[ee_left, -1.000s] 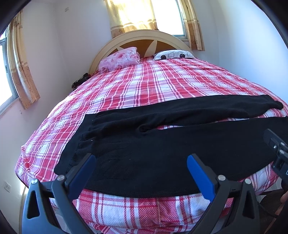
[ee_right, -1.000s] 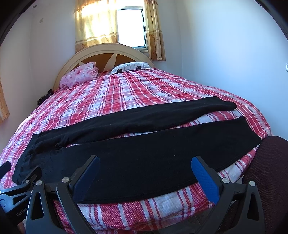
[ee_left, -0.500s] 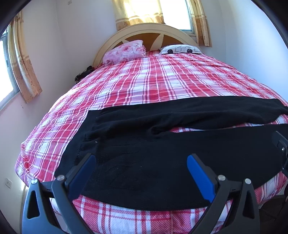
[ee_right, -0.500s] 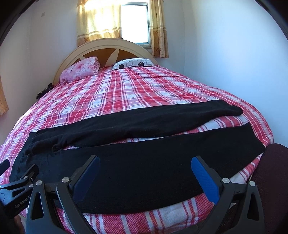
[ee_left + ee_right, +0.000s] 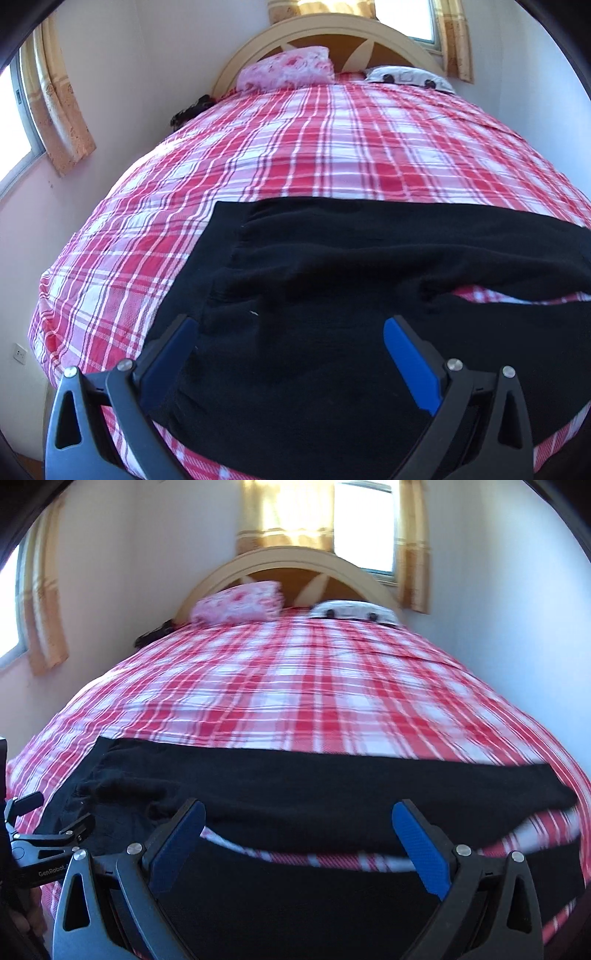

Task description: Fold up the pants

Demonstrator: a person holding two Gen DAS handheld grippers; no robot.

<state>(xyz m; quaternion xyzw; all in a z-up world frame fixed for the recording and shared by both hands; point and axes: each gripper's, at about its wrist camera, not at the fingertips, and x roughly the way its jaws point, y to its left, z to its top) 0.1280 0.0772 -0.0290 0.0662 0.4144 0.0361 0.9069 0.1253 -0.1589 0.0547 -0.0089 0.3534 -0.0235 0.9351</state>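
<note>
Black pants (image 5: 332,280) lie spread across the near end of a bed, waistband to the left, both legs running right. They also show in the right wrist view (image 5: 332,790). My left gripper (image 5: 291,332) is open and empty, low over the waist and seat area. My right gripper (image 5: 299,816) is open and empty, low over the near leg, with the far leg just beyond its fingertips. The left gripper's body (image 5: 44,845) shows at the left edge of the right wrist view.
The bed has a red and white plaid sheet (image 5: 332,147). A pink pillow (image 5: 288,68) and a white pillow (image 5: 410,77) lie by the arched headboard (image 5: 332,33). Walls and curtained windows surround the bed. A dark object (image 5: 188,112) lies at the bed's far left edge.
Both grippers have moved forward and down, close over the pants. The right wrist view is blurred from motion. Both stay open and empty.
</note>
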